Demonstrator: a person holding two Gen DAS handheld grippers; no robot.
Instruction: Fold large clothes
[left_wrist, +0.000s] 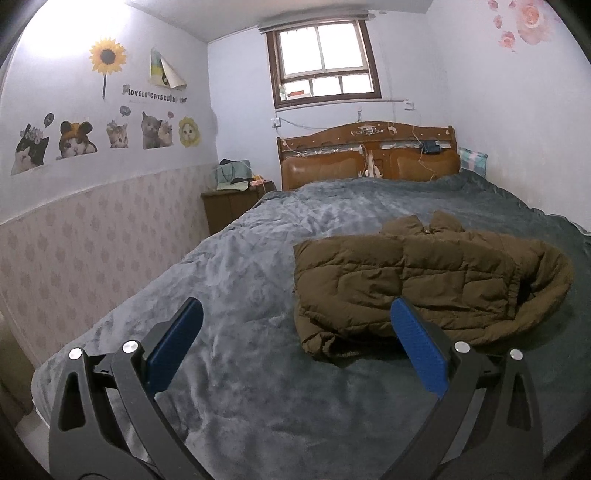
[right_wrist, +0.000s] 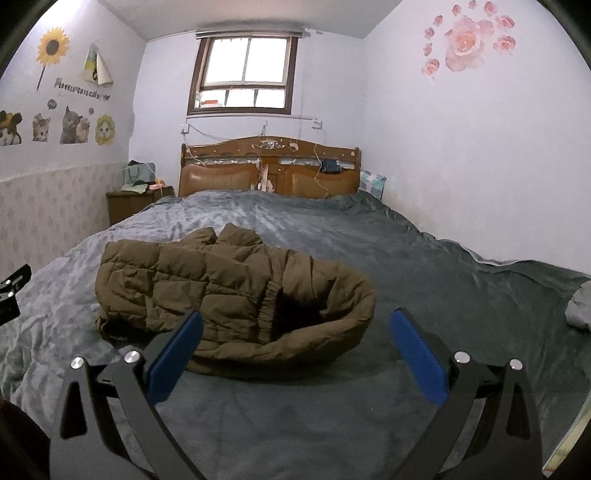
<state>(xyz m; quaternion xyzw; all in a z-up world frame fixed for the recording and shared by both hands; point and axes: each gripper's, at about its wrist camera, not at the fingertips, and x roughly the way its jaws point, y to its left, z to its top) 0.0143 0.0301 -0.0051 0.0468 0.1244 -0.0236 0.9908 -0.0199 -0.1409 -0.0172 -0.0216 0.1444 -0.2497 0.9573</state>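
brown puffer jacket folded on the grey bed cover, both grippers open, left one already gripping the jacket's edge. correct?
One thing is off: the left gripper grips nothing. In the left wrist view its jaws stand wide apart in front of the jacket, with only the grey bed cover between them. The rest holds: the jacket lies folded on the cover, and the right gripper is open too.

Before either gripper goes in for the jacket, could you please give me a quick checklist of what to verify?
1. Left gripper open, empty: ok.
2. Right gripper open, empty: ok.
3. Brown puffer jacket lies on the grey blanket, nothing on top: ok.
4. Jacket spread flat for folding: not ok, it is bunched, hood gaping toward the grippers.
5. Sleeves located: cannot tell.
6. Zipper closed: cannot tell.
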